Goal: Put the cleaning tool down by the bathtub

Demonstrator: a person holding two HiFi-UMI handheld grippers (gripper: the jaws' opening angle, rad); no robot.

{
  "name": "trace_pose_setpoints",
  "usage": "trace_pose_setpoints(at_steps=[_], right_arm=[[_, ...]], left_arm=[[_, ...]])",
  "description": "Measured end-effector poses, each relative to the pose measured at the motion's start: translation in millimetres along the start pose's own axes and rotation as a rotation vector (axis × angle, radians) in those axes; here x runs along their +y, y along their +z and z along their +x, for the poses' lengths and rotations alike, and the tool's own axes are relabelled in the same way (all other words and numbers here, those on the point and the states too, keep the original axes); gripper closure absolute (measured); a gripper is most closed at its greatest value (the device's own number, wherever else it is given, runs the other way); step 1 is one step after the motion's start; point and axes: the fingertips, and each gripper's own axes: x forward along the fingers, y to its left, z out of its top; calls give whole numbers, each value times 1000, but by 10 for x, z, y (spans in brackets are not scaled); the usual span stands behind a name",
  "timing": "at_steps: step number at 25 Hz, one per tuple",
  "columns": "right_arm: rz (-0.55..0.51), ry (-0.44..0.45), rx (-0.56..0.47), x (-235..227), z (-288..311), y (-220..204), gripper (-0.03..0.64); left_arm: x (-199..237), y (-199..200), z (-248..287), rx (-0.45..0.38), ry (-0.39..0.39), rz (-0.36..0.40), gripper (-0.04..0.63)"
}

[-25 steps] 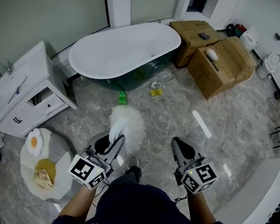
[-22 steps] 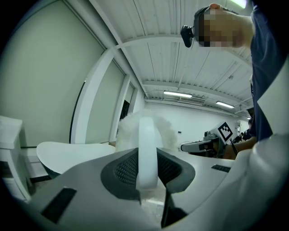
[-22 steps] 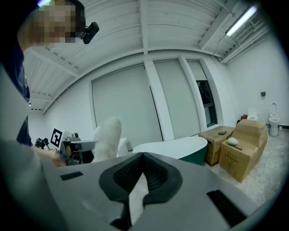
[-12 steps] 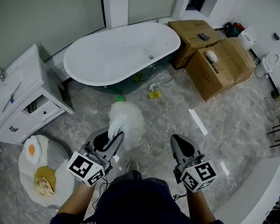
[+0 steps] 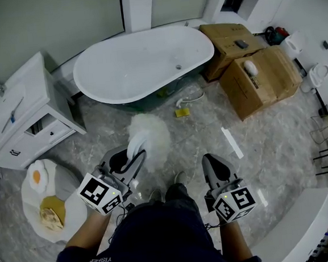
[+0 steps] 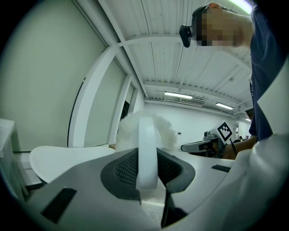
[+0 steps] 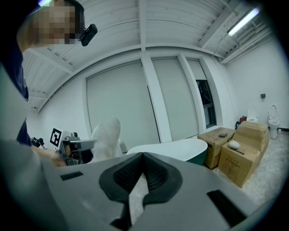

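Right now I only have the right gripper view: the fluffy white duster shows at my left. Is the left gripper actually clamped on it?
Observer: Yes; the left gripper has its fingers closed on the duster, on its white handle.
Operator: Anything lying on the floor by the bathtub?
Observer: A small yellow object and a white hose lie just in front of the bathtub.
Operator: What's left of the tub?
Observer: A white vanity cabinet, close beside its end.

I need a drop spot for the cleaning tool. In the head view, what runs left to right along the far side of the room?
white vanity cabinet -> bathtub -> cardboard boxes
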Motion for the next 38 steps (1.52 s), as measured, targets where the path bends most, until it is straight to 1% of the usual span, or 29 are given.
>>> trace_pose_setpoints(at_steps=[8,14,18,29,38], right_arm=[[1,18,-4,-314,333,134,612],[5,50,-3,-675,562,283,612],[10,65,13,-1034,703,358,612],[24,144,67,-2055,1237,533,612],[30,188,97,-2730,1671,599,612]], left_arm=[[233,62,308,-5,28,-1,491],[374,95,706,6,56,-8,491],[449,149,1083,13,74,-8,491],[691,207,2122,53,158,-18,491],[945,153,2826,99,201,-26,491]])
